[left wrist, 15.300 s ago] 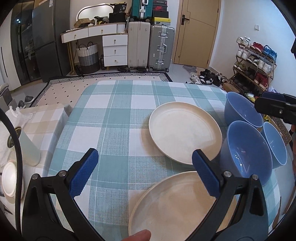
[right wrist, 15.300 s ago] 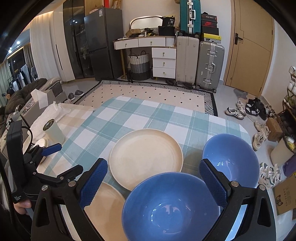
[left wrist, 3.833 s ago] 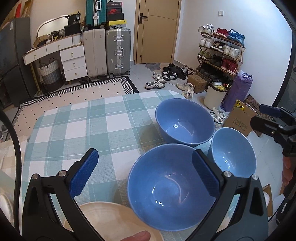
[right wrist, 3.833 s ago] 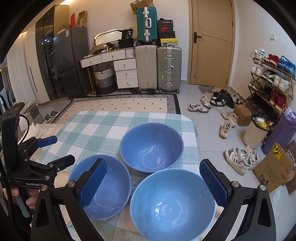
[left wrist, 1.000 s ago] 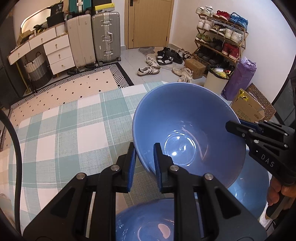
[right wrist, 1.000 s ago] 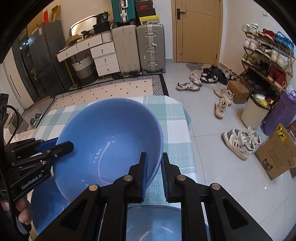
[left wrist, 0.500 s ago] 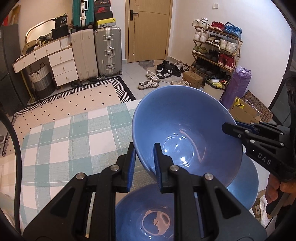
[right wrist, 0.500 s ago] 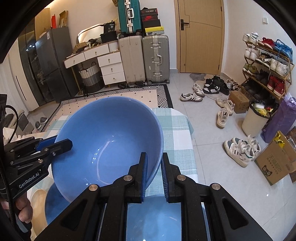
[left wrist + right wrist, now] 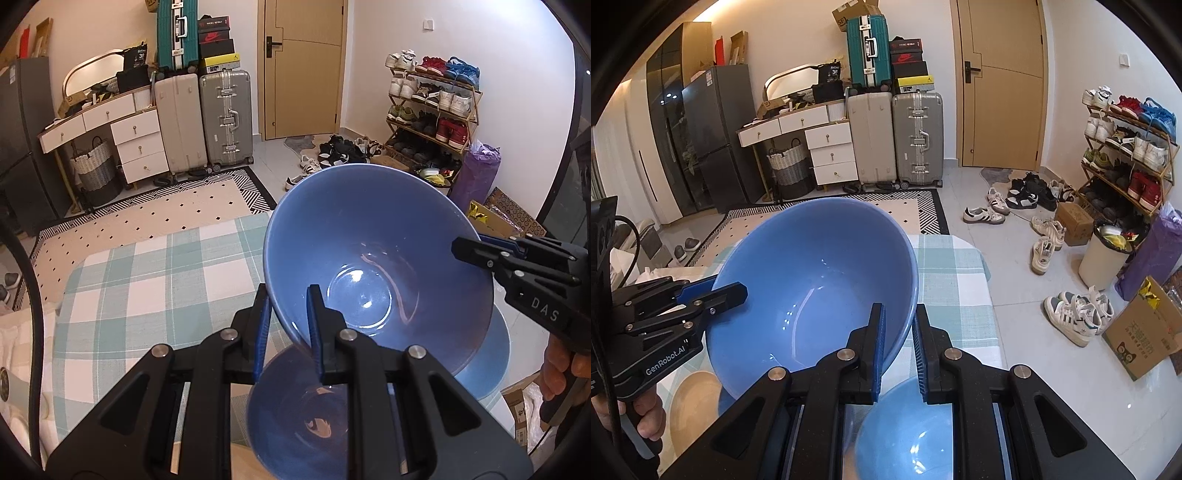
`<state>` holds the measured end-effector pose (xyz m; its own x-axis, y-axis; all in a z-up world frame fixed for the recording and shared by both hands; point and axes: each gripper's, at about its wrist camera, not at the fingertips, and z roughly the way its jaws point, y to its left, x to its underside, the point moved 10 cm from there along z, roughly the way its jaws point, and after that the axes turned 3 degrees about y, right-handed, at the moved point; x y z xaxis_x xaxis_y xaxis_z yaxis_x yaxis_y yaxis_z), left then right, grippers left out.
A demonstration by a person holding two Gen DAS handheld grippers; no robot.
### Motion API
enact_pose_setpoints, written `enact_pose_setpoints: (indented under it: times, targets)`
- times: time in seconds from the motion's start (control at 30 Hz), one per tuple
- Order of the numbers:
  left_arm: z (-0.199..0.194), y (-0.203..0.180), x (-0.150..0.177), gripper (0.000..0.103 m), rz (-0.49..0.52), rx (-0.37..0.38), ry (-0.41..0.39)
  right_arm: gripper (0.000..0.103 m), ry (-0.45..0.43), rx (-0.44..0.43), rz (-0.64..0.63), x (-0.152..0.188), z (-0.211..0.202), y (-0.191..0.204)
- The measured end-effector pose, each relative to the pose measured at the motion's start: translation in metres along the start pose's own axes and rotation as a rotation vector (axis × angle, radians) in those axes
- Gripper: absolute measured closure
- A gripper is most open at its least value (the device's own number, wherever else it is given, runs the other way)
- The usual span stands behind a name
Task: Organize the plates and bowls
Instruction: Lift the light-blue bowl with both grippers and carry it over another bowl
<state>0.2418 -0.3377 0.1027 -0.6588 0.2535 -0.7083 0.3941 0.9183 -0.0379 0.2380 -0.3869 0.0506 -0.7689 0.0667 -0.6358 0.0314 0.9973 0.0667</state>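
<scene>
Checked table (image 9: 155,280) sits below. Both tools, left tool (image 9: 286,328) and right tool (image 9: 899,343), pinch the big blue bowl (image 9: 373,266) by its rim; it looks hard, slippery, breakable.

Bowl held in the air between both grippers, over two more bowls on the table.

The held bowl (image 9: 376,266) has the left gripper (image 9: 287,332) on its near-left rim and the right gripper (image 9: 476,245) on its right rim. Below it, the near bowl (image 9: 299,410) lies left of the right-hand bowl (image 9: 487,362); the table (image 9: 147,280) stretches left and far, with a plate (image 9: 690,402) at its near left.
</scene>
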Motion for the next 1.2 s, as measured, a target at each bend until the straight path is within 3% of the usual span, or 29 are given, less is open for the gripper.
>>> enact_pose_setpoints:
  times: [0.5,1.2]
  targets:
    - [-0.062,0.001,0.031,0.087,0.018,-0.026,-0.020,0.088,-0.007,-0.028,-0.017,0.017,-0.027,0.038]
    - [-0.052,0.013,0.086,0.087,-0.011,-0.033,0.023,0.088,0.041,-0.077,-0.034,0.062,-0.022,0.062]
